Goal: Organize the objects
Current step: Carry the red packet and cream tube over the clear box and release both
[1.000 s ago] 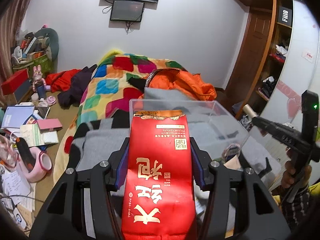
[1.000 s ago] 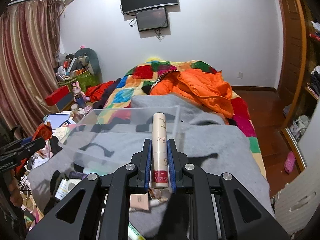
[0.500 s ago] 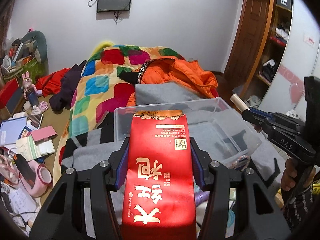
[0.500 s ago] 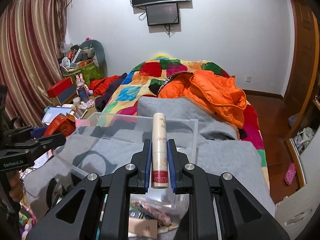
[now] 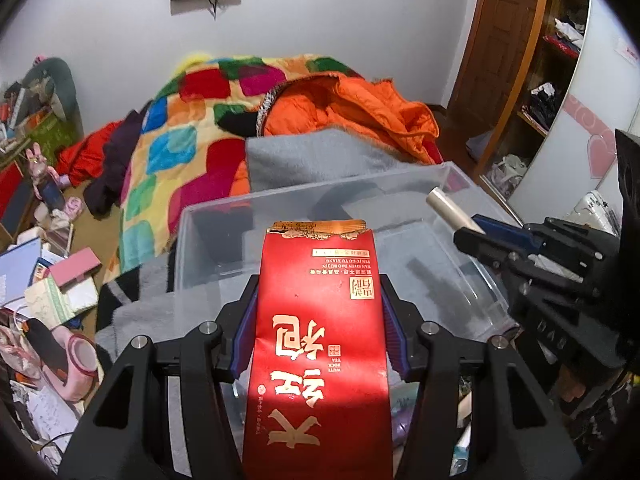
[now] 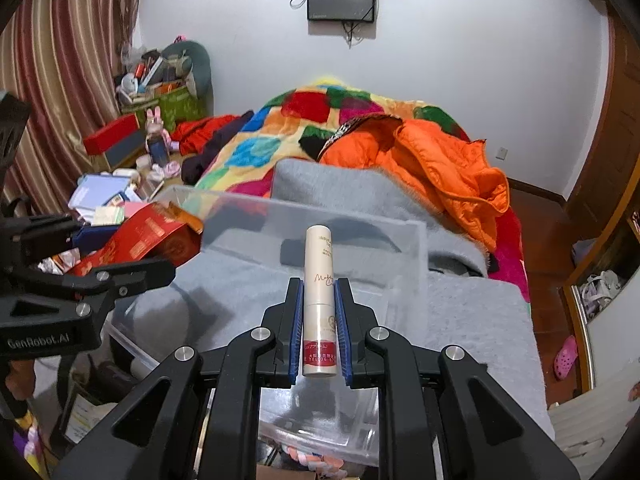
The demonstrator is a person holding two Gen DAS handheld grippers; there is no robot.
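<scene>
My left gripper [image 5: 318, 312] is shut on a red tea packet [image 5: 320, 344] with gold lettering, held above the near left rim of a clear plastic bin [image 5: 208, 216]. The bin sits on a grey blanket [image 5: 320, 152] on the bed. My right gripper [image 6: 319, 312] is shut on a cream cosmetic tube [image 6: 320, 280] with a red base, held over the bin's [image 6: 416, 240] near side. The right gripper and tube tip [image 5: 444, 204] show at the right of the left wrist view. The left gripper with the packet [image 6: 144, 240] shows at the left of the right wrist view.
An orange jacket [image 6: 432, 168] and a patchwork quilt [image 5: 192, 120] lie behind the bin. Small items lie below the grippers in front of the bin [image 6: 312, 460]. Boxes, books and a pink headset [image 5: 76, 360] crowd the floor at left. A wardrobe [image 5: 560, 60] stands at right.
Both grippers have moved forward toward the bin and tilted down, each still holding its object. The bin now looks larger and nearer, and the two grippers are closer together.
</scene>
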